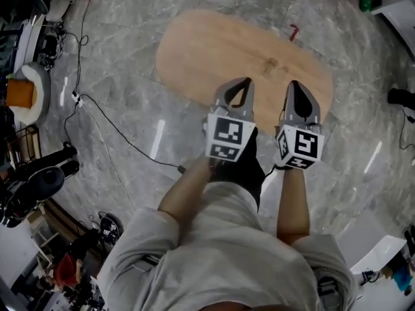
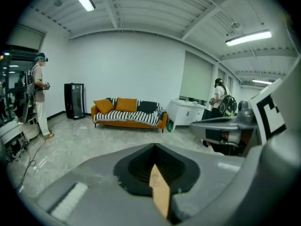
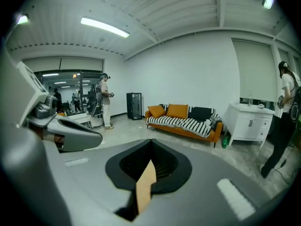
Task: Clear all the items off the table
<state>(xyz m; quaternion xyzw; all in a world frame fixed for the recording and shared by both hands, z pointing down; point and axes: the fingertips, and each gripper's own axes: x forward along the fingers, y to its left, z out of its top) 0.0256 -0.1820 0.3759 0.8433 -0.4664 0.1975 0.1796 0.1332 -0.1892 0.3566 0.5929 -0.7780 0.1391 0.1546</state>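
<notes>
An oval wooden table (image 1: 214, 50) stands on the marble floor in the head view. Its top shows only wood grain and a dark knot (image 1: 270, 63). A small red thing (image 1: 294, 31) lies by its far edge; whether it rests on the table or the floor I cannot tell. My left gripper (image 1: 237, 85) and right gripper (image 1: 295, 87) hover side by side over the table's near edge. Both are shut with nothing in them. In the left gripper view the left gripper (image 2: 155, 147) has its jaws together, and the right gripper (image 3: 151, 142) looks the same in its own view.
Black cables (image 1: 110, 128) trail across the floor left of the table. Across the room stand an orange sofa (image 2: 129, 112), a white cabinet (image 2: 188, 113) and a black cabinet (image 2: 74, 100). One person (image 2: 40, 95) stands at the left, another (image 2: 221, 100) by the white cabinet.
</notes>
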